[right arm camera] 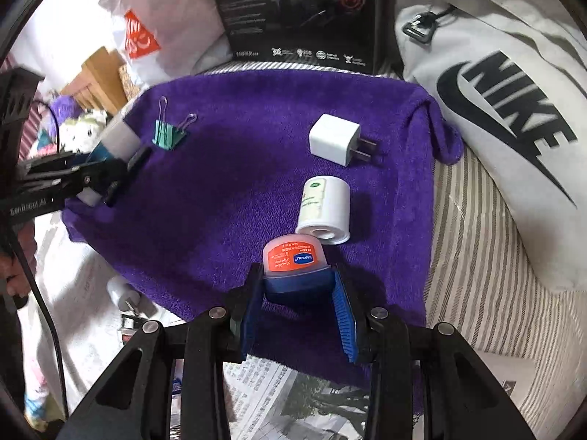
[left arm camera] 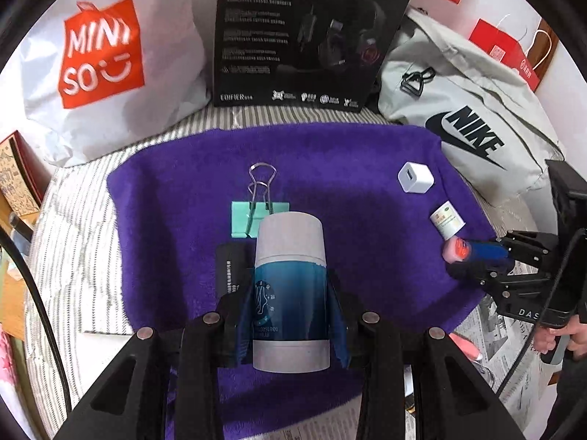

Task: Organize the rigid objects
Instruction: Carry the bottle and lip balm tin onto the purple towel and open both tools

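Blue bottle (left arm camera: 290, 293) clamped in L gripper (left arm camera: 290, 315) jaws; pink jar (right arm camera: 293, 256) clamped in R gripper (right arm camera: 297, 304) jaws, over purple towel (right arm camera: 238, 183)

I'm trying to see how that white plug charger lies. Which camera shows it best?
The right wrist view. There the white charger lies on the purple towel with its two prongs plainly visible, pointing right. The left wrist view shows it smaller and farther off, its port face toward the camera, prongs hidden.
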Tool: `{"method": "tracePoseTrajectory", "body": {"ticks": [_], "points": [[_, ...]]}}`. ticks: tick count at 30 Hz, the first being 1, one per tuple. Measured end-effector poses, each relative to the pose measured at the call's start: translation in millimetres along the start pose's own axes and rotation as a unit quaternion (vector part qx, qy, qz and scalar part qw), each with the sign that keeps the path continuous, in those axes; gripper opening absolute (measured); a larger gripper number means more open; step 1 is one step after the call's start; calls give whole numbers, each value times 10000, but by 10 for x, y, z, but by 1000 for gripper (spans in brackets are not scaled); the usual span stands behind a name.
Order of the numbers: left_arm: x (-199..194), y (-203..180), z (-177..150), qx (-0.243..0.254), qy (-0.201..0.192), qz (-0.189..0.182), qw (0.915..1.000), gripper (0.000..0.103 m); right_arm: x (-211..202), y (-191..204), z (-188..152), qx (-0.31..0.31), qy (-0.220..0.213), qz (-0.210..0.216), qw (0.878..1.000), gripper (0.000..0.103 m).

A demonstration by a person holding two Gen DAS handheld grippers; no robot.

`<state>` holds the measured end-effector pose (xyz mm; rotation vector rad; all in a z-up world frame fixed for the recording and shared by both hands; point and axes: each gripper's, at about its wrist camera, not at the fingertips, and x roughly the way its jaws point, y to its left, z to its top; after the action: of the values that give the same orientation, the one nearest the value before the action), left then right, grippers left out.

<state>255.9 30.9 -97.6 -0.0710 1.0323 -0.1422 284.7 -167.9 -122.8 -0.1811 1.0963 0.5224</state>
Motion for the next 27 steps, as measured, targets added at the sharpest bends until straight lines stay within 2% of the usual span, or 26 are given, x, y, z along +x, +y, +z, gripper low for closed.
{"method": "tracePoseTrajectory", "body": {"ticks": [7,10,14,16,20,23,27], "points": [[254,-107,0,264,262,313,9988,34,14,24,-2,-189,62,-32,9998,37],[271,-191,-17,472,259,554,9970,34,31,22,0,-254,66,-9,9997,38],[268,-233,-50,517,199,681,9961,35,52,31,22,-282,116,1,9995,39],[246,-233,-72,495,193,672,9963,38,47,31,24,-287,131,22,9995,39],[198,-236,-158,495,314,428,9974,65,20,-33,40,-109,255,174,9995,41],[179,-276,-228,586,304,531,9964,65,-44,-75,36,55,317,221,9992,50],[78,-205,-260,269,351,414,9982,65,-131,-64,-1,188,320,245,9990,50]]}}
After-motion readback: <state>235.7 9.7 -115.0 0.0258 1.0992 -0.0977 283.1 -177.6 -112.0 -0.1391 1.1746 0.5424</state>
